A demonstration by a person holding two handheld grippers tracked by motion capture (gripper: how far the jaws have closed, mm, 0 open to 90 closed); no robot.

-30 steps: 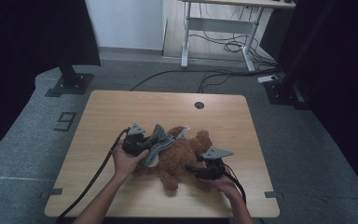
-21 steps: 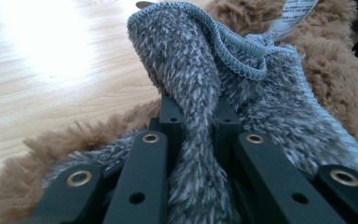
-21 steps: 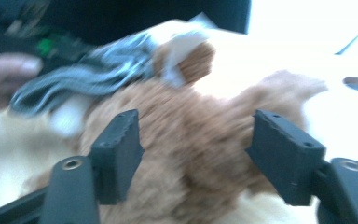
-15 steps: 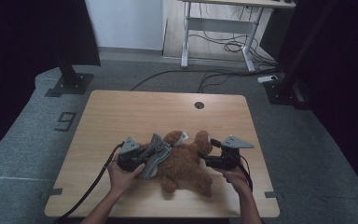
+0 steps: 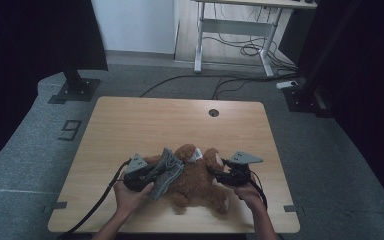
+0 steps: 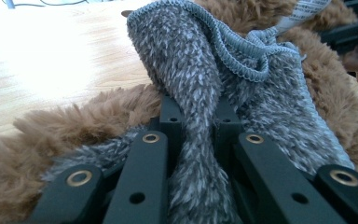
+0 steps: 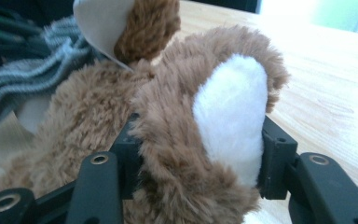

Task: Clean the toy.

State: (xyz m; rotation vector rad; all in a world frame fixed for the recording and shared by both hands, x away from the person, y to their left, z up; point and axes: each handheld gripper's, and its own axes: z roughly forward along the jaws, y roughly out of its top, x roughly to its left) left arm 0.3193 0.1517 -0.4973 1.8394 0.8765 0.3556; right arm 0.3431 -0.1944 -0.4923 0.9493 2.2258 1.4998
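A brown plush toy point(image 5: 200, 177) is lying on the near half of the wooden counter point(image 5: 145, 125), between the person's two hands. The left tool point(image 5: 150, 175) is pinching a fold of a fuzzy grey knitted garment point(image 6: 223, 84), its jaws closed tight on the fabric, and the garment is draping over the toy's left side. The right tool point(image 5: 217, 174) is gripping a brown limb of the toy with a white pad point(image 7: 230, 116), the jaws pressing in on either side of it. A paper label point(image 5: 195, 156) is sticking up from the toy's upper part. Cables are trailing from both tools toward the counter's near edge.
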